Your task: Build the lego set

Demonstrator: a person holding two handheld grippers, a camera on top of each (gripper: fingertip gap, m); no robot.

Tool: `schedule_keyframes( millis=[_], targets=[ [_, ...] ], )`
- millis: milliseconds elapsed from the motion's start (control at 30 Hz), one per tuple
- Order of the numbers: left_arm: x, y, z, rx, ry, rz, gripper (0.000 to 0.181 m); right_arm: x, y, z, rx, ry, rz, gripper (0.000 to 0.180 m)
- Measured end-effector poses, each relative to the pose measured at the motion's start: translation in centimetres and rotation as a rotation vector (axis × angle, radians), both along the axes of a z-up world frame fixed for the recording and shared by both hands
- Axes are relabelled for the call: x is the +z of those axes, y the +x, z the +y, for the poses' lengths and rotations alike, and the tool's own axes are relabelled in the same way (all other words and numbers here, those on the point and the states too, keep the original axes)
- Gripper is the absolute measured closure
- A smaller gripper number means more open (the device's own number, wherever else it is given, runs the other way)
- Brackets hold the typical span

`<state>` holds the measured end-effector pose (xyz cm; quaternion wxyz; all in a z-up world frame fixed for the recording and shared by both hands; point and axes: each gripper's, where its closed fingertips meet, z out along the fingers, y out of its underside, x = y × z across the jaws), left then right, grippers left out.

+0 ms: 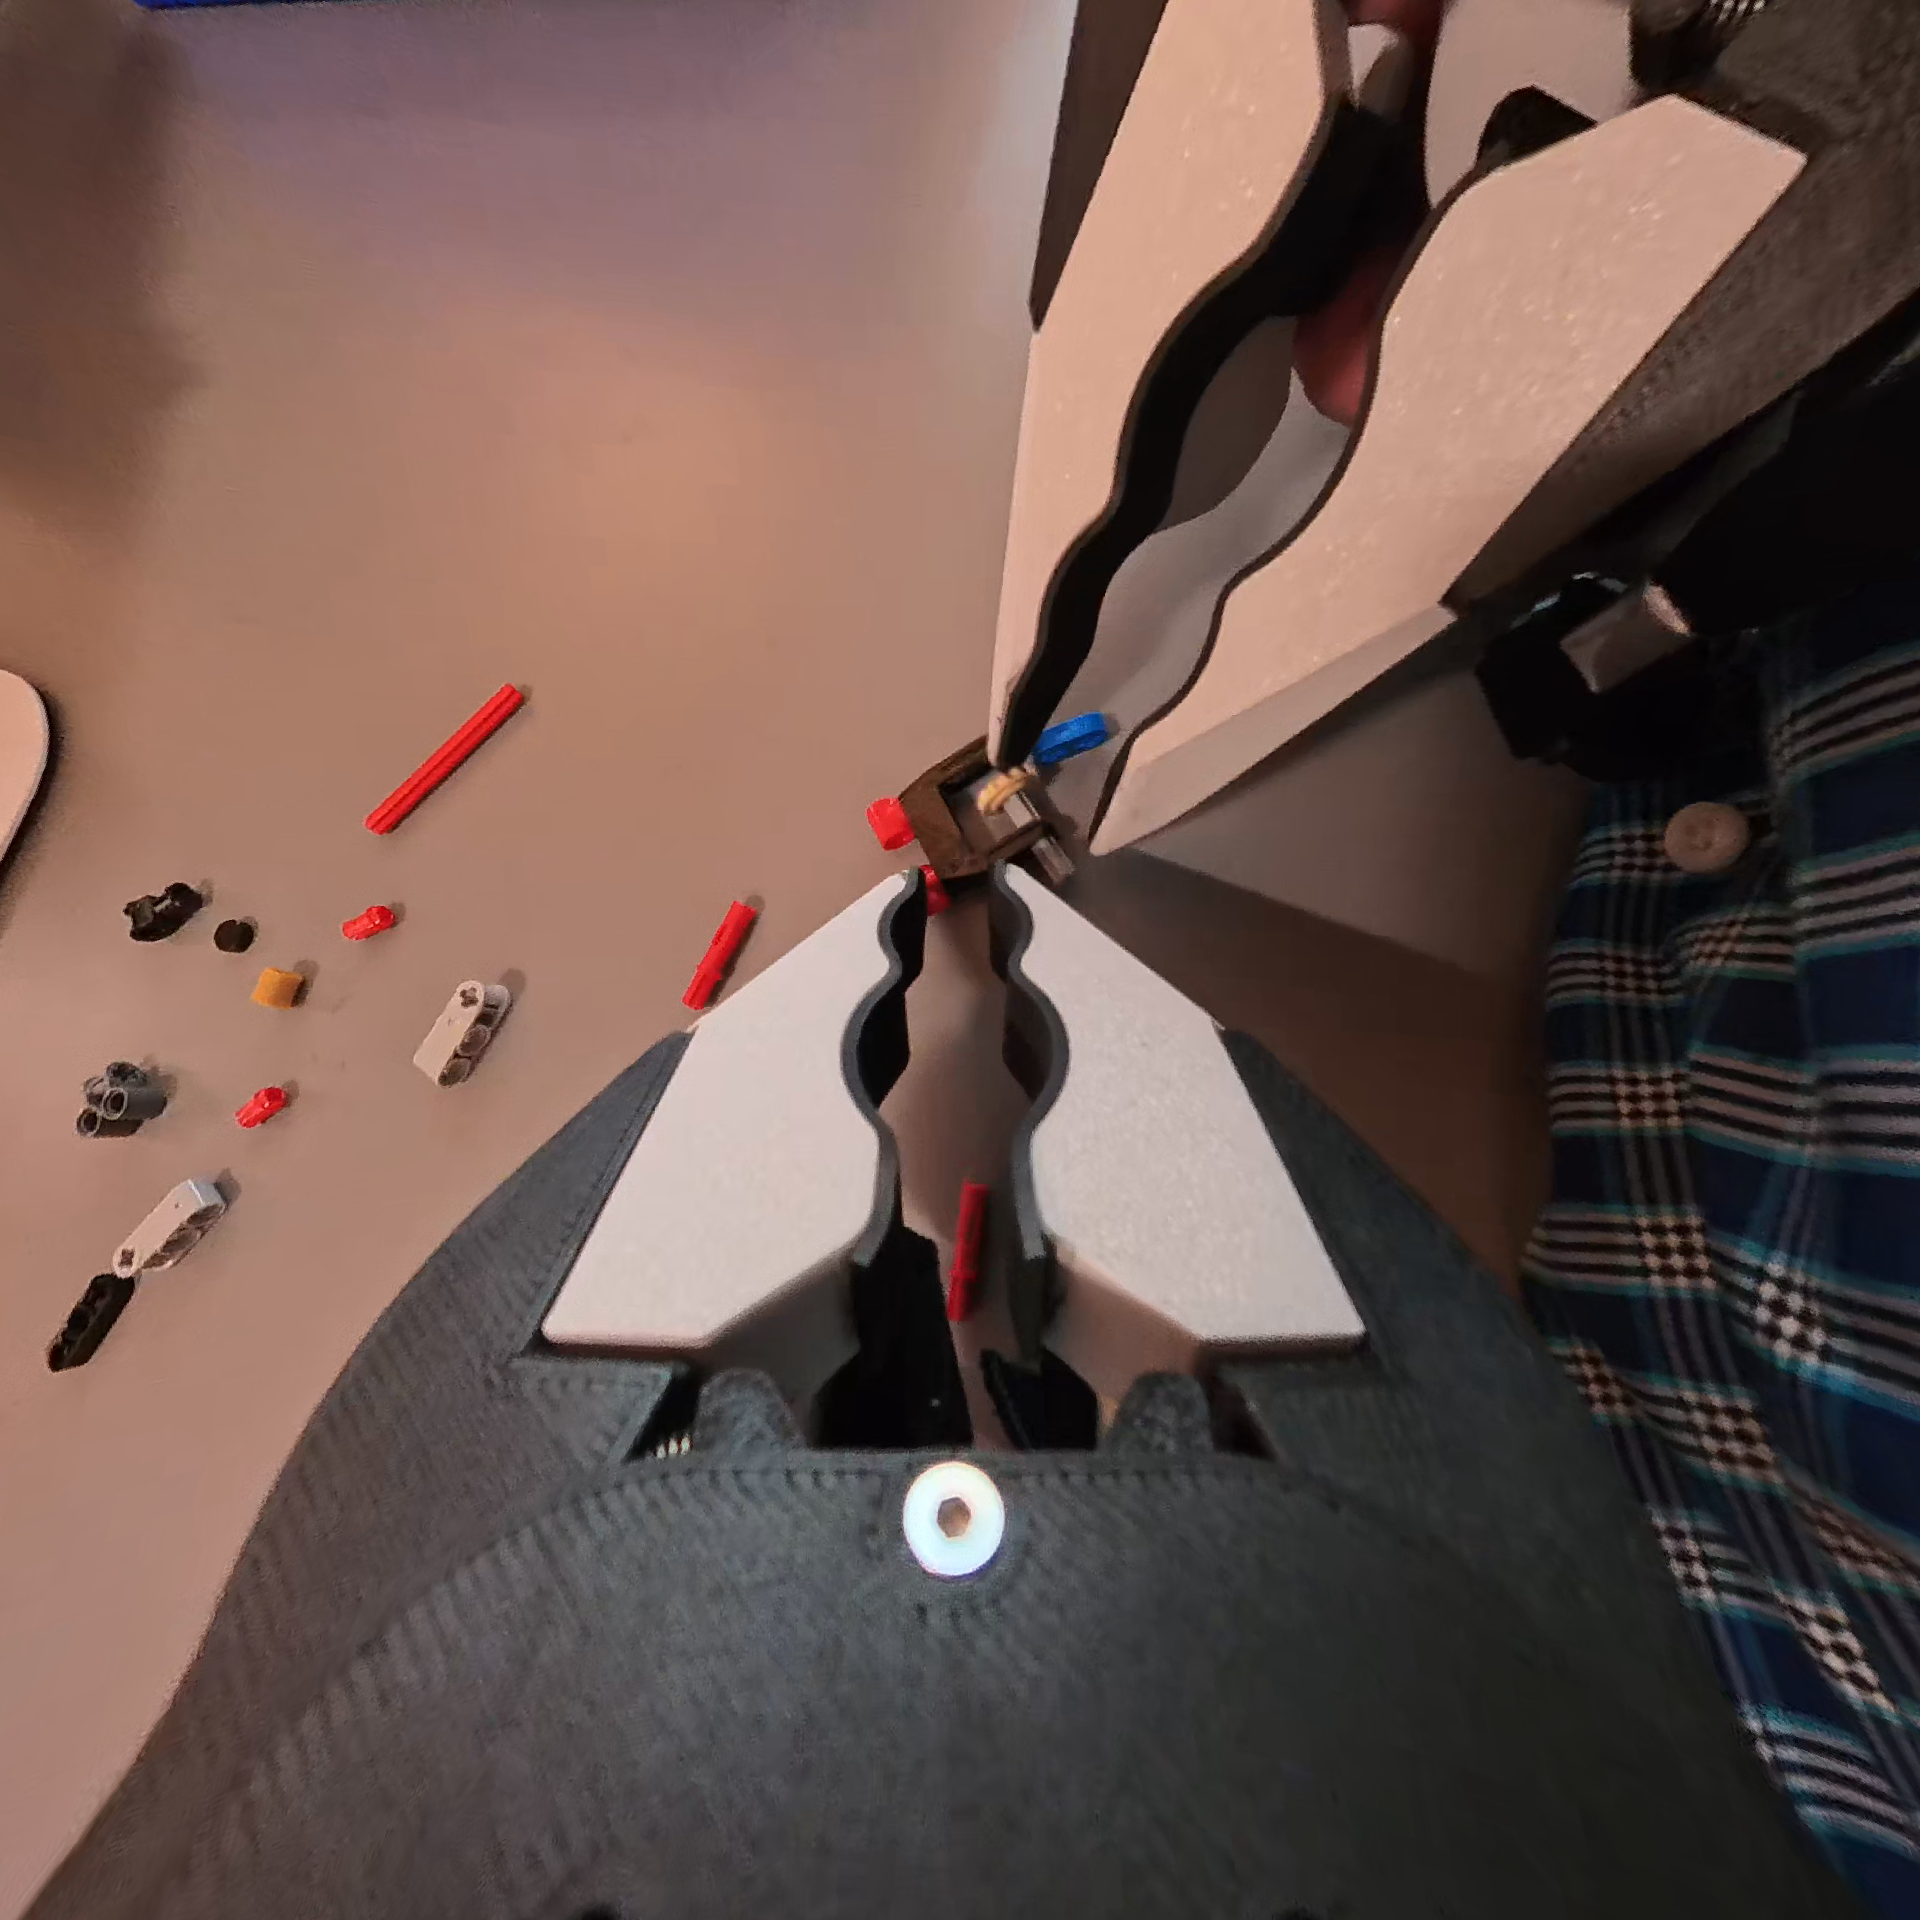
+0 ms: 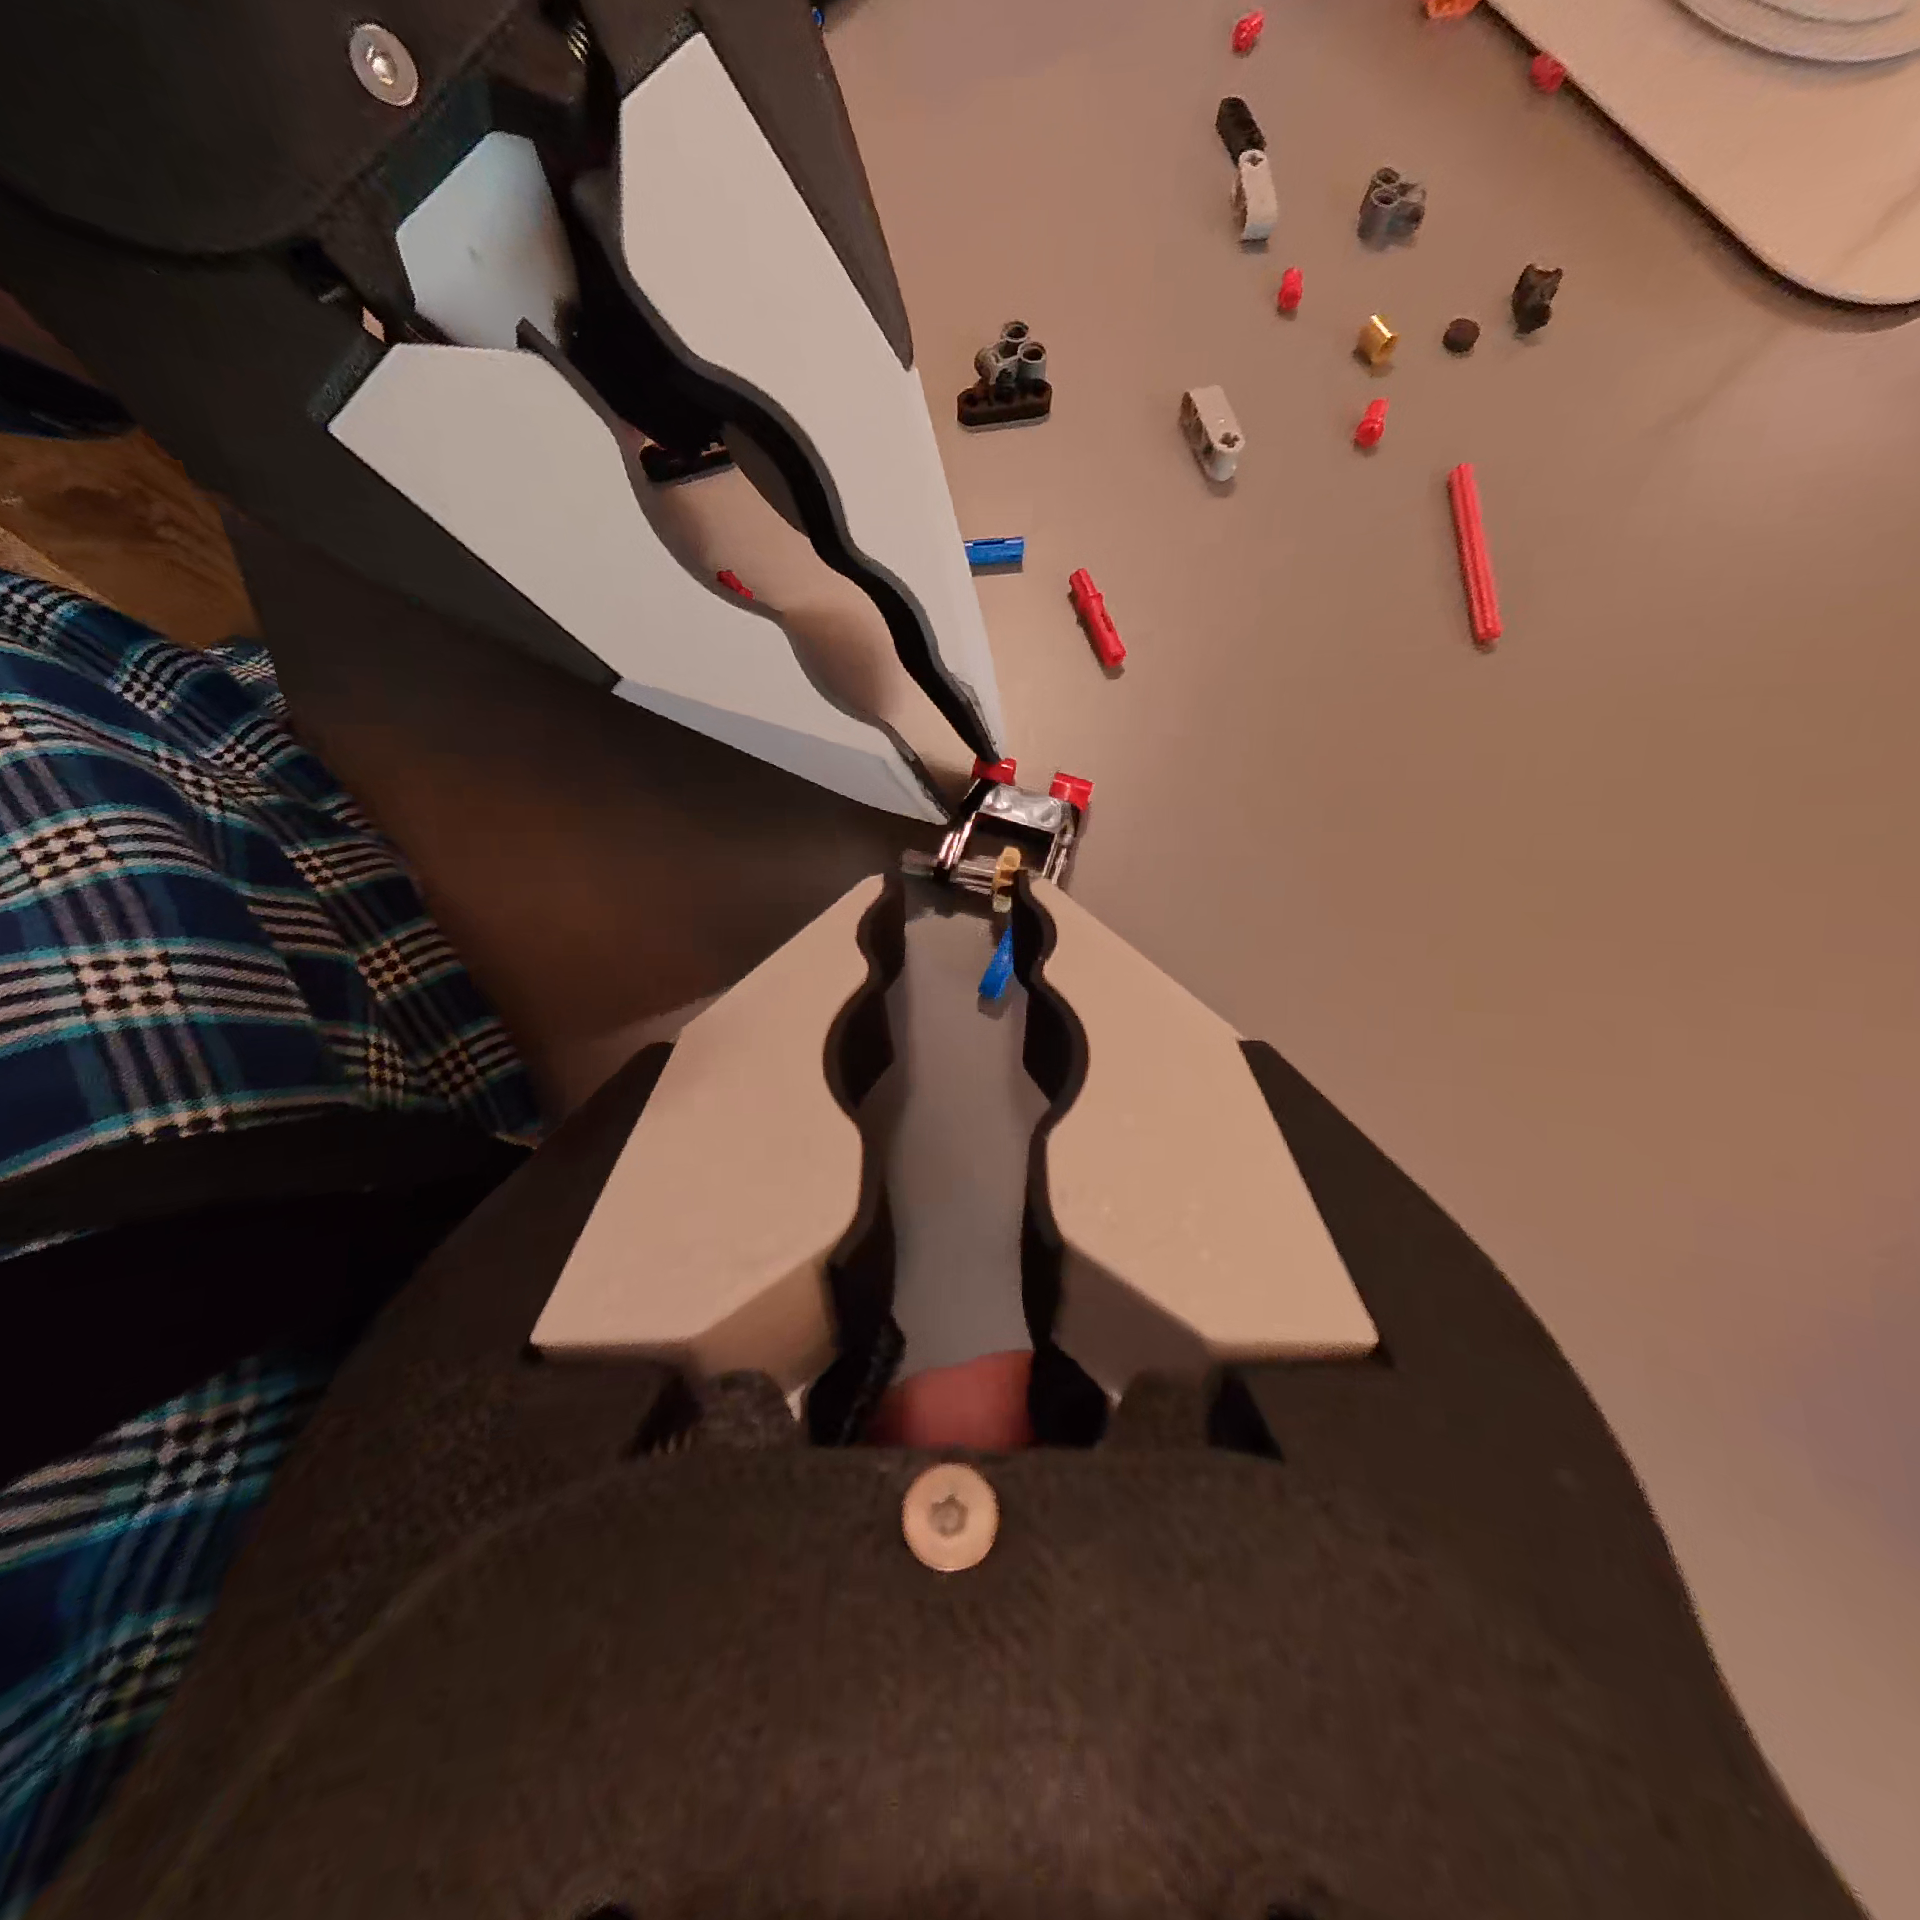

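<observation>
A small lego assembly (image 1: 971, 821), dark brown and grey with red pins and a tan bush on a grey axle, hangs between both grippers above the table. My left gripper (image 1: 958, 885) is shut on its red-pin end. My right gripper (image 1: 1049, 790) comes in from the upper right and closes across the axle and tan bush. In the right wrist view the assembly (image 2: 1018, 826) sits at my right gripper (image 2: 954, 883), with the left gripper (image 2: 964, 784) reaching in from the upper left. A blue piece (image 2: 997, 961) lies along the right finger's inner side.
Loose parts lie on the tan table: a long red axle (image 1: 445, 758), a short red axle (image 1: 719, 954), red pins, grey beams (image 1: 462, 1032), black and dark grey connectors, a tan bush (image 1: 277, 987). A white tray (image 2: 1714, 156) lies beyond them. A person's plaid shirt (image 1: 1714, 1143) is close by. Both grippers' tips are close together, under 4 cm apart. My left gripper's tips are some 5 cm from the short red axle (image 1: 719, 954). It is also in sight in the right wrist view (image 2: 1102, 619).
</observation>
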<state>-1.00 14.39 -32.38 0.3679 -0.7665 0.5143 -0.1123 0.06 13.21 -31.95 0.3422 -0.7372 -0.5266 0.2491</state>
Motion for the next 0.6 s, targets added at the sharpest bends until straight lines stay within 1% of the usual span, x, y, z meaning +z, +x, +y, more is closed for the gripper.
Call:
schedule_keyframes(
  millis=[133, 267, 467, 567, 600],
  targets=[
    [0.0, 0.2, 0.2, 0.018, 0.009, -0.003, 0.172, -0.4, -0.1, -0.3, 0.015, -0.025, -0.019, 0.162],
    [0.0, 0.4, 0.0, 0.02, 0.011, -0.006, 0.171, 0.0, 0.1, 0.5, -0.02, -0.011, 0.001, 0.157],
    [0.1, 0.3, -0.1, 0.021, 0.006, -0.013, 0.172, -0.2, 0.5, 0.8, -0.033, 0.044, -0.026, 0.138],
    [0.1, 0.4, -0.2, 0.016, 0.011, -0.011, 0.172, -0.1, 0.4, 0.9, -0.018, 0.059, -0.029, 0.139],
    [0.1, 0.4, -0.2, 0.013, 0.011, -0.011, 0.171, -0.1, 0.5, 1.0, -0.013, 0.071, -0.032, 0.144]
  ],
)
